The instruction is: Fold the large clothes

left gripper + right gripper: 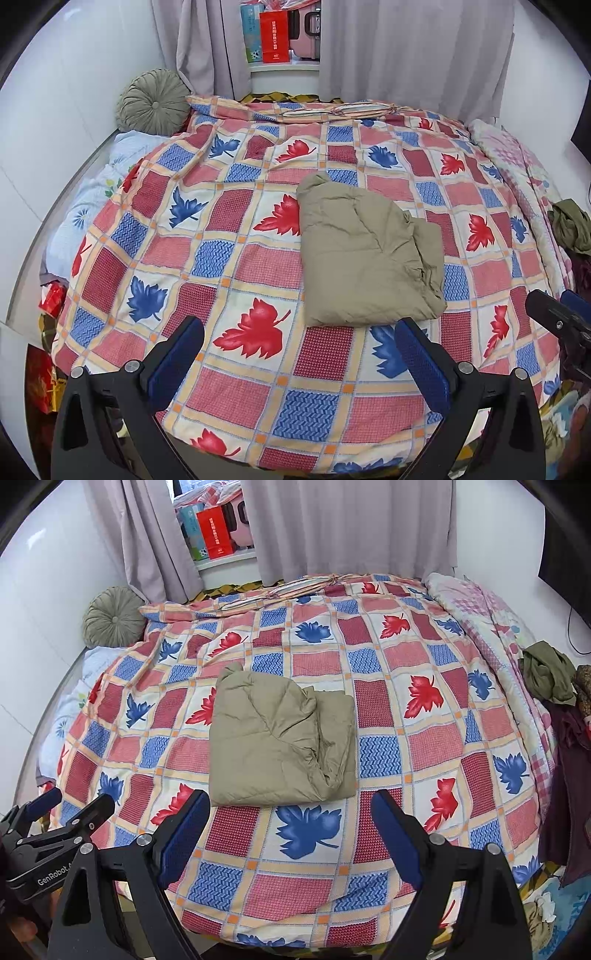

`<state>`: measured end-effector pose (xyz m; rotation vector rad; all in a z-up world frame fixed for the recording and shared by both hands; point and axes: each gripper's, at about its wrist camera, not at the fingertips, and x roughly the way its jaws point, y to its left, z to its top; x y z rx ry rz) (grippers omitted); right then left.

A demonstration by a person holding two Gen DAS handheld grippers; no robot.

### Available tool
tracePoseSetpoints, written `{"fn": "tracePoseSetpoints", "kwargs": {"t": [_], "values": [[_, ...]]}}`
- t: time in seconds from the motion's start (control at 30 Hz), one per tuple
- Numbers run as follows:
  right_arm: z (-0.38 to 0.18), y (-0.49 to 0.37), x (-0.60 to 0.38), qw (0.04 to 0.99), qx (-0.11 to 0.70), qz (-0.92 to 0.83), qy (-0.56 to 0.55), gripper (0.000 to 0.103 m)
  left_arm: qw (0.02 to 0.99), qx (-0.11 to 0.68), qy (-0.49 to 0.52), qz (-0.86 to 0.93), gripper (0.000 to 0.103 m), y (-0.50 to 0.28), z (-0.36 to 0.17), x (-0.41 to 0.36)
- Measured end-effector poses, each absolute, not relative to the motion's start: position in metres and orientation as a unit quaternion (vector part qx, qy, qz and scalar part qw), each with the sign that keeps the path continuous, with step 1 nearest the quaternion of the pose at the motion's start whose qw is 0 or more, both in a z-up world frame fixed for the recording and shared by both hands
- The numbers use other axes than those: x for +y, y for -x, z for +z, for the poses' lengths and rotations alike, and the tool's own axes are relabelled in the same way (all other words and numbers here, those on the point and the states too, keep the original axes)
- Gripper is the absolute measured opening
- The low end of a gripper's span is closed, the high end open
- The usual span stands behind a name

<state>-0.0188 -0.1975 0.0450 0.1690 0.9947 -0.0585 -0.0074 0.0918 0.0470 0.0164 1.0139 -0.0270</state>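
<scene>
My left gripper (299, 354) and right gripper (290, 830), jaws apart and empty, hover before the folded khaki quilted jacket (273, 738) lying on the leaf-patterned quilt (406, 746); folding appears finished.

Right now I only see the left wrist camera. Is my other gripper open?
Observer: Yes, the right gripper is open, with nothing between its jaws.
Operator: Where's the folded coat from it?
Observer: The tan folded garment lies just ahead of it, untouched.
Operator: What's by the green clothes?
Observer: A dark maroon garment hangs just below the crumpled olive clothes.
</scene>
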Motion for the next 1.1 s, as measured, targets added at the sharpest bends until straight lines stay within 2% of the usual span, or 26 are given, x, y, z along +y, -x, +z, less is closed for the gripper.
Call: {"fn": "tracePoseSetpoints", "kwargs": {"t": [1.1], "values": [[0.0518, 0.0146, -0.1897, 0.878, 0.473, -0.031, -0.068, 0.091, 0.875, 0.484, -0.010, -0.014, 0.103, 0.0079, 0.0471, 0.0900]]}}
